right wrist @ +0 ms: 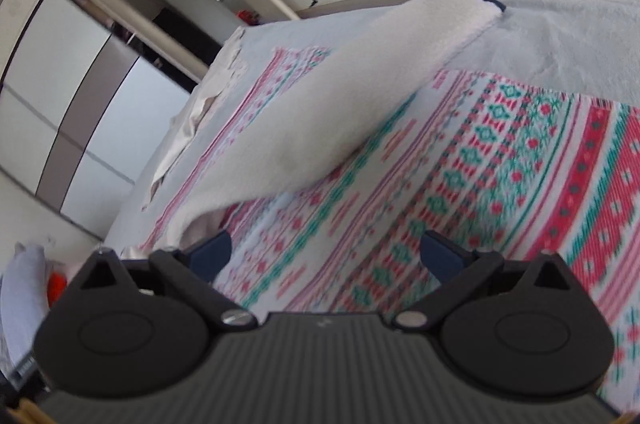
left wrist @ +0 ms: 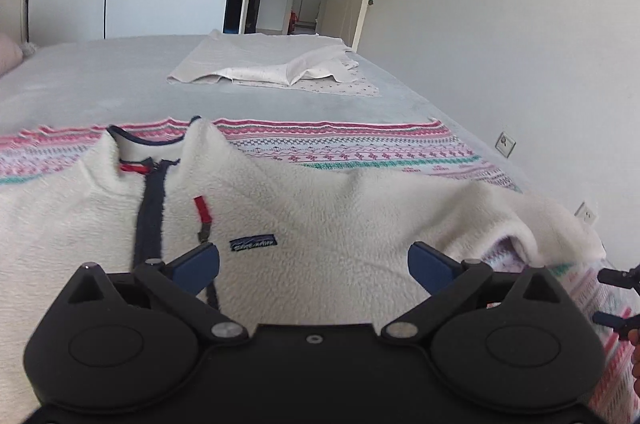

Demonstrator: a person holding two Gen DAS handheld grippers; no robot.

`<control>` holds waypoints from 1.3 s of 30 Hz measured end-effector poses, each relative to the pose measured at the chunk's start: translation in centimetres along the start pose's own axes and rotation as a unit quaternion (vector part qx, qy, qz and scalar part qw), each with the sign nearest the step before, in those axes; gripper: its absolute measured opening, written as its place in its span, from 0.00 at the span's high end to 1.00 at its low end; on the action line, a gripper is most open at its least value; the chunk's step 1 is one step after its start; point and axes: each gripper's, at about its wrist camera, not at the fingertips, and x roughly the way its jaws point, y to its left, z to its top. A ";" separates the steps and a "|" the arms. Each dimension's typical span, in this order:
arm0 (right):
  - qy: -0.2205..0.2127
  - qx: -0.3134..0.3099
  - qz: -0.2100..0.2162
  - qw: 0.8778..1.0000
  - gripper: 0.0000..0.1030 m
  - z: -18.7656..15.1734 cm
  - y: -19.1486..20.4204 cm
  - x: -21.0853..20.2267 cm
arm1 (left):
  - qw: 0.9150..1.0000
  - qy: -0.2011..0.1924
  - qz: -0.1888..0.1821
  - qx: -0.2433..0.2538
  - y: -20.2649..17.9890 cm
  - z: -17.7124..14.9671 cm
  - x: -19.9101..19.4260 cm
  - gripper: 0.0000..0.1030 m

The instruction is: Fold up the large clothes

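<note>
The cream fleece jacket (left wrist: 304, 208) lay front-up on a patterned blanket (left wrist: 360, 148) spread over the bed (left wrist: 120, 84), its collar pointing away from the left claw (left wrist: 314, 266) and its navy zip running back toward that claw's left finger. The chest logo patch (left wrist: 253, 243) sat just ahead of the left claw, between its fingers. To the right of that claw one sleeve humped up off the blanket. In the right wrist view the same sleeve (right wrist: 328, 104) stretched away ahead and to the left of the right claw (right wrist: 326, 254), its navy cuff at the far end.

Both claws stood wide apart and held nothing: the left hung just over the jacket's chest, the right over bare blanket with its left finger close beside the sleeve's near end. The blur in the right wrist view made it unclear whether that finger touched the fleece.

The jacket looked spread but not yet folded, so the step in hand seemed to be the first sleeve fold. The next move would likely call for the right claw to close on the sleeve and carry it across the chest, while the left pinned the body flat.

Beyond the left claw, further up the bed, lay a pale folded cloth (left wrist: 276, 68).
</note>
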 end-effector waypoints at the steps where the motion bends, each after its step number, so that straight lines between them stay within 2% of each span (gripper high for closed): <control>1: -0.006 0.009 0.001 1.000 0.02 0.8 -0.6 0.7 | 1.000 -0.002 -0.001 -0.007 0.3 0.0 1.2 0.05; 5: -0.042 0.049 -0.017 0.998 0.09 3.8 -2.8 3.5 | 0.999 0.001 -0.011 -0.040 0.8 -0.2 6.1 0.21; 7: -0.065 0.056 -0.028 0.996 0.16 5.1 -3.1 4.8 | 0.998 0.001 -0.020 -0.051 0.5 -0.6 8.0 0.35; 8: -0.075 0.055 -0.040 0.995 0.24 5.8 -3.1 5.4 | 0.998 0.001 -0.027 -0.053 0.2 -0.8 8.9 0.38; 9: -0.084 0.052 -0.056 0.994 0.28 6.5 -3.0 6.1 | 0.998 0.001 -0.036 -0.053 -0.3 -1.0 9.6 0.44; 10: -0.092 0.047 -0.074 0.992 0.44 7.3 -2.8 6.7 | 0.998 0.000 -0.043 -0.051 -0.9 -1.2 10.3 0.50; 11: -0.092 0.036 -0.097 0.990 0.72 8.3 -2.6 7.5 | 0.998 0.001 -0.050 -0.048 -1.5 -1.4 10.7 0.54; 12: -0.085 0.022 -0.116 0.989 0.81 9.3 -2.3 8.3 | 0.997 0.001 -0.059 -0.048 -2.1 -1.6 11.2 0.59; 13: -0.086 0.014 -0.125 0.988 0.87 10.3 -2.0 8.6 | 0.996 -0.004 -0.075 -0.051 -2.7 -1.8 11.3 0.62; 14: -0.104 0.009 -0.126 0.986 0.89 11.2 -1.6 8.3 | 0.994 -0.011 -0.093 -0.054 -3.2 -2.1 11.2 0.63; 16: -0.163 -0.033 -0.116 0.979 0.90 13.0 -0.2 6.7 | 0.989 -0.023 -0.138 -0.044 -4.6 -2.6 10.9 0.63; 17: -0.184 -0.053 -0.113 0.975 0.91 13.7 0.4 6.0 | 0.986 -0.020 -0.160 -0.033 -5.5 -3.0 10.9 0.63; 19: -0.194 -0.091 -0.123 0.969 0.91 14.8 0.9 6.0 | 0.979 0.017 -0.204 -0.014 -7.5 -4.2 12.2 0.63; 20: -0.191 -0.111 -0.143 0.965 0.91 15.1 0.9 6.6 | 0.978 0.038 -0.206 -0.003 -8.4 -5.0 13.2 0.63; 22: -0.159 -0.146 -0.201 0.956 0.89 14.9 0.8 8.9 | 0.981 0.046 -0.189 0.020 -9.5 -5.5 13.8 0.63; 24: -0.126 -0.149 -0.254 0.947 0.80 13.9 0.0 11.0 | 0.982 0.044 -0.180 0.033 -9.9 -5.5 13.7 0.60; 25: -0.131 -0.147 -0.266 0.944 0.68 13.3 -0.2 11.2 | 0.983 0.041 -0.173 0.045 -10.3 -5.6 13.5 0.60; 26: -0.136 -0.139 -0.268 0.943 0.52 12.7 -0.4 11.2 | 0.984 0.035 -0.168 0.055 -10.5 -5.6 13.1 0.59; 27: -0.140 -0.134 -0.265 0.945 0.44 12.2 -0.3 10.9 | 0.984 0.027 -0.166 0.061 -10.5 -5.6 12.6 0.55; 28: -0.146 -0.135 -0.254 0.947 0.34 11.5 0.2 10.2 | 0.984 0.021 -0.169 0.059 -10.3 -5.5 12.0 0.43; 30: -0.153 -0.157 -0.234 0.947 0.27 10.6 1.8 8.8 | 0.982 0.008 -0.179 0.052 -9.2 -5.5 10.3 0.26; 31: -0.150 -0.174 -0.224 0.947 0.21 10.1 2.8 8.1 | 0.983 0.002 -0.177 0.056 -8.8 -5.4 9.4 0.21; 34: -0.133 -0.245 -0.192 0.941 0.17 8.3 6.7 6.2 | 0.986 -0.007 -0.140 0.088 -6.8 -4.9 7.1 0.21; 39: -0.098 -0.337 -0.130 0.927 0.17 4.5 14.6 5.1 | 0.992 -0.038 -0.027 0.118 0.6 -2.5 4.2 0.21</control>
